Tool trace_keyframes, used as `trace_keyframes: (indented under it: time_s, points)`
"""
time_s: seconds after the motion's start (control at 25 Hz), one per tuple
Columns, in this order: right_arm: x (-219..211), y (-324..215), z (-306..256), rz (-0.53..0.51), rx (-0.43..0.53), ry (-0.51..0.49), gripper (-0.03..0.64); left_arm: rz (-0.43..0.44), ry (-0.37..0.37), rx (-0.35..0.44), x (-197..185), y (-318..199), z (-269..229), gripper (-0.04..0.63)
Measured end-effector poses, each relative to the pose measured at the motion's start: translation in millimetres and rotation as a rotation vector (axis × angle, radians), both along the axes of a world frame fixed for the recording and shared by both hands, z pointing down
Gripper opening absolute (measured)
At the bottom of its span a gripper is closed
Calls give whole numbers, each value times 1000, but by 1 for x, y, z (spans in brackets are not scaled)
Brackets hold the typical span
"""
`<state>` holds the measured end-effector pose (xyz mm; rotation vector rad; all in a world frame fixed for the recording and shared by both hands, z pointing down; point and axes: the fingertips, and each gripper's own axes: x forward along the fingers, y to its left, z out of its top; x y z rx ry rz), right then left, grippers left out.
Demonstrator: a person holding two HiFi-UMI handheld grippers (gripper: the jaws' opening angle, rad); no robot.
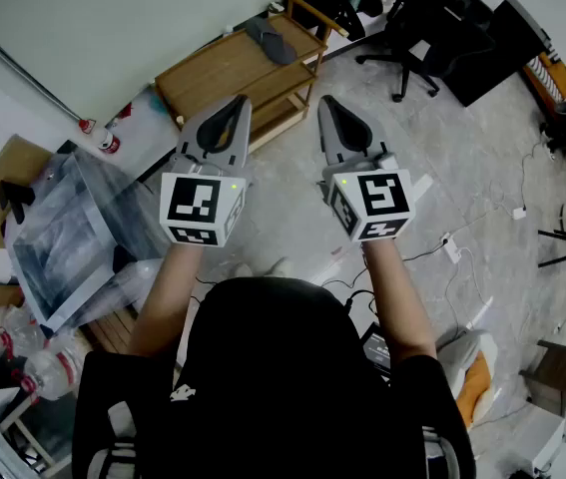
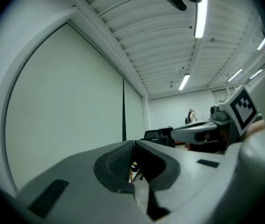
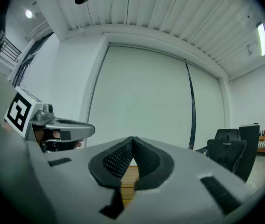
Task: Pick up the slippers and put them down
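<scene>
A person in black [image 1: 263, 387] holds left gripper [image 1: 239, 102] and right gripper [image 1: 327, 102] level (both closed, empty); one wooden rack [image 1: 218, 73] carries grey slippers [image 1: 271, 40].

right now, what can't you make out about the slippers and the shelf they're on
- Slippers, head view: too small to tell one from two, or which way up.
- Wooden shelf, head view: lower tier partly hidden by left gripper.
- Both gripper views: slippers not in frame; each gripper's own body fills the lower part.
</scene>
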<state>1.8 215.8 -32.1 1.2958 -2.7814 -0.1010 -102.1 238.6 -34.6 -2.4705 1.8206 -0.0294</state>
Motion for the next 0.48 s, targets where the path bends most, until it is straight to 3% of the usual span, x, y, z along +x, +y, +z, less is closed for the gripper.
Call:
trace_keyframes:
  time_s: [0.48]
  points:
    - [33,-7,24,-53,-18,-14,-14,-11,-20,-33,37,-8,20,6]
